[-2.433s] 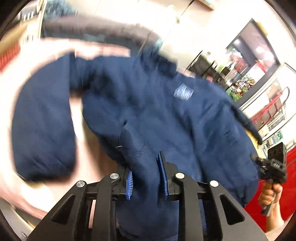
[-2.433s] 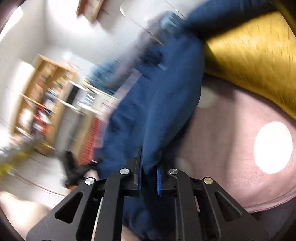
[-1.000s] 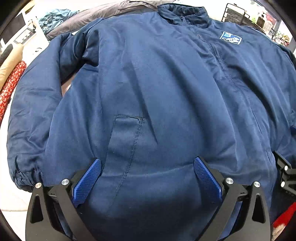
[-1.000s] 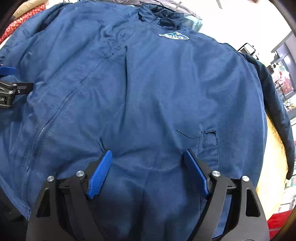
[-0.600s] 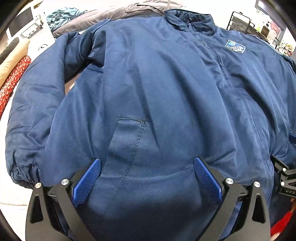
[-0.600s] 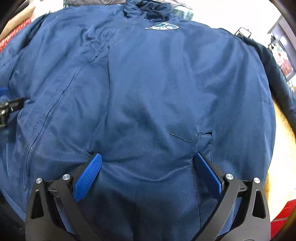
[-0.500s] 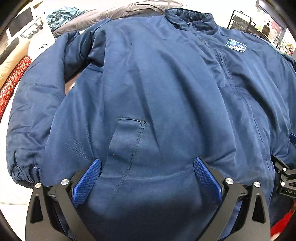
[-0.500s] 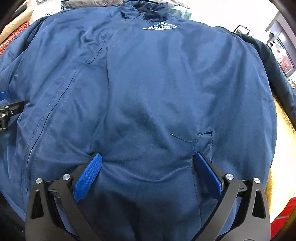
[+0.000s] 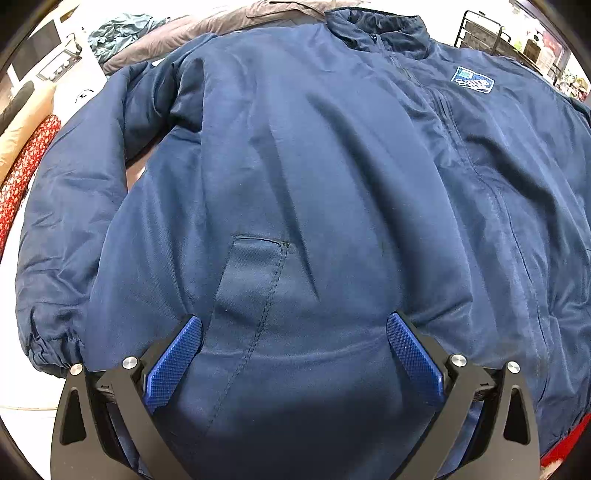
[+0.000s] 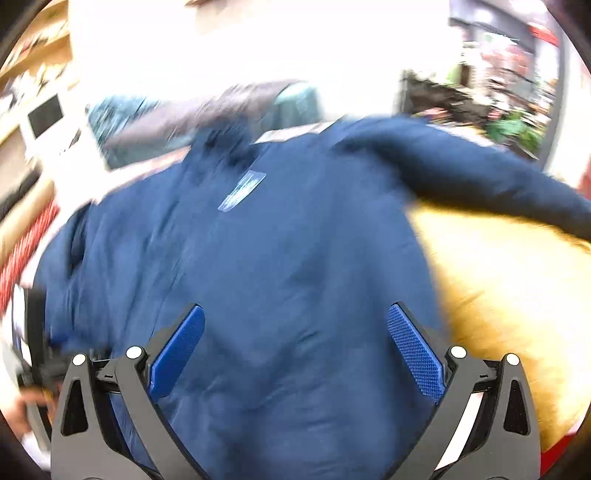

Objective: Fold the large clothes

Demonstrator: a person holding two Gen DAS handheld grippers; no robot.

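A large navy blue jacket (image 9: 314,184) lies spread front side up, zipper closed, collar at the far end, with a pale chest logo (image 9: 472,80). My left gripper (image 9: 293,332) hovers wide open over the hem by the pocket (image 9: 255,280), holding nothing. The right wrist view is blurred: my right gripper (image 10: 295,332) is wide open and empty above the jacket (image 10: 277,277), whose right sleeve (image 10: 480,181) stretches away over a mustard cloth. The left sleeve (image 9: 62,229) lies beside the body.
A mustard-yellow fabric (image 10: 498,295) lies to the right of the jacket. A grey garment (image 9: 236,22) and a teal one (image 9: 122,31) are heaped beyond the collar. A red patterned roll (image 9: 22,177) lies at left; a black wire rack (image 9: 484,33) stands at back right.
Earlier both grippers held the jacket aloft; it now lies flat and both are open. In the last half second the right gripper lifted, pulled back and rolled, blurring its view. The left stayed put.
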